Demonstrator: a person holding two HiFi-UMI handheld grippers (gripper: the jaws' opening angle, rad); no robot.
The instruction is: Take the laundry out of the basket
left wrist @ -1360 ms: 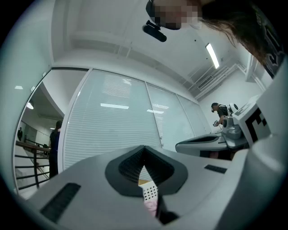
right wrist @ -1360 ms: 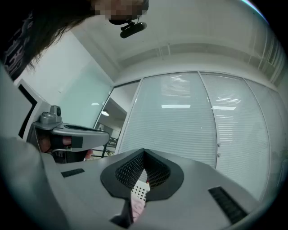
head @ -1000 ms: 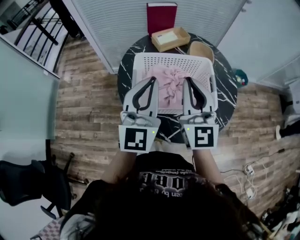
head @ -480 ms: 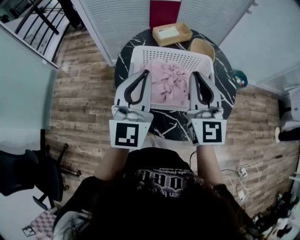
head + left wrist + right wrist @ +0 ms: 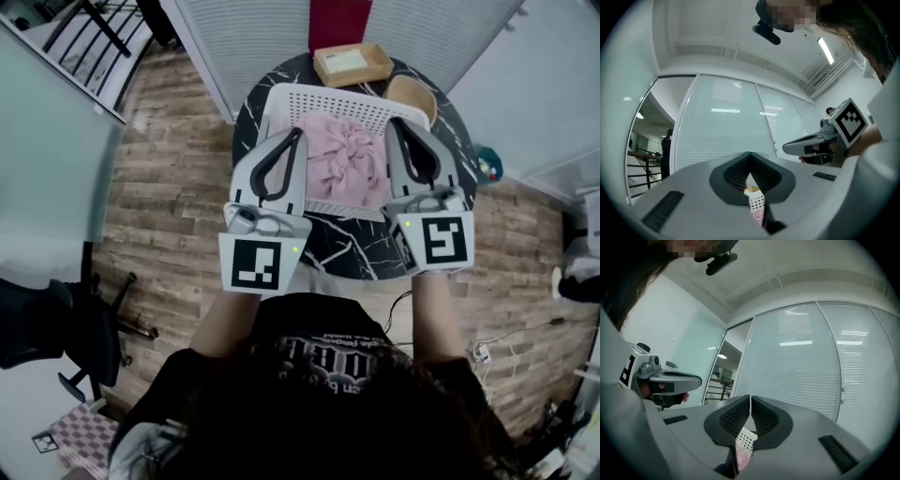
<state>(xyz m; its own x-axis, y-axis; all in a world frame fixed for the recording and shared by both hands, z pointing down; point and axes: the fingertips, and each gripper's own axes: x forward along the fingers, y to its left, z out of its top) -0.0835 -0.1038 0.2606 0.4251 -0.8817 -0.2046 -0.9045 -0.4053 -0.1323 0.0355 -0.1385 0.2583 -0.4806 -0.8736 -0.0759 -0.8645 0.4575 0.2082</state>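
A white perforated laundry basket (image 5: 349, 97) stands on a round black marble table (image 5: 345, 249). Crumpled pink laundry (image 5: 344, 157) fills it. My left gripper (image 5: 298, 133) hovers over the basket's left side, jaws shut and empty. My right gripper (image 5: 395, 125) hovers over the right side, also shut with nothing between its pads. Both point away from me, above the laundry and not touching it. In the left gripper view the left gripper (image 5: 750, 155) shows closed tips, with a sliver of basket (image 5: 757, 201) and pink cloth (image 5: 758, 216) below. The right gripper view shows the right gripper (image 5: 749, 398) the same way.
Behind the basket lie a cardboard box (image 5: 353, 64), a dark red book (image 5: 339, 19) and a wooden bowl (image 5: 413, 95). A frosted glass wall runs behind the table. A black office chair (image 5: 56, 328) stands on the wooden floor at my left.
Both grippers stay shut and have spread a little wider apart over the basket; the right one has shifted to the right. The laundry has not moved.
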